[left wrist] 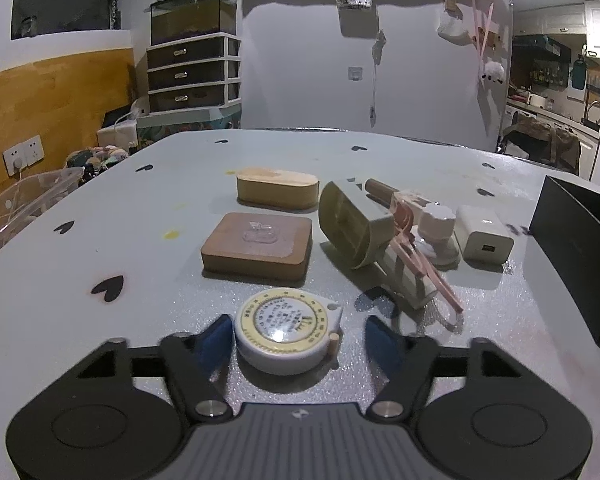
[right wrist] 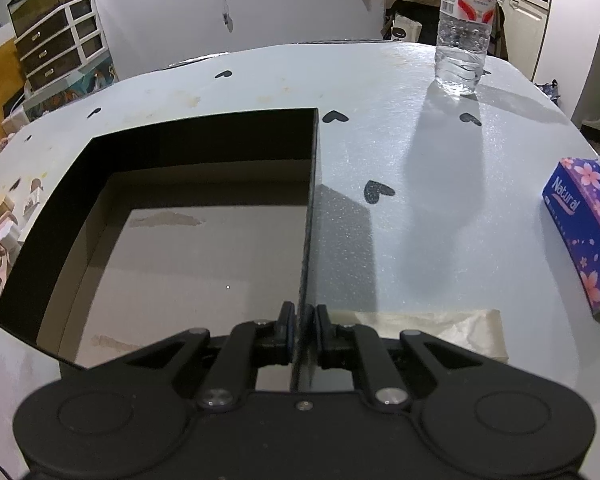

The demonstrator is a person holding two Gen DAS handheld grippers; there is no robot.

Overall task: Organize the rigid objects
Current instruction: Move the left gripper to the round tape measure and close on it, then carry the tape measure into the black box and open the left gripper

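Two grippers are at work: the left gripper [left wrist: 298, 342] stands released around a round tape measure [left wrist: 286, 330] on the surface [left wrist: 100, 240], its pads not pressing it. The right gripper [right wrist: 303, 334] is clenched on the right wall of the empty black box [right wrist: 172, 148].

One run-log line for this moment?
left tongs: open around tape measure | right tongs: shut on black box wall | box: empty
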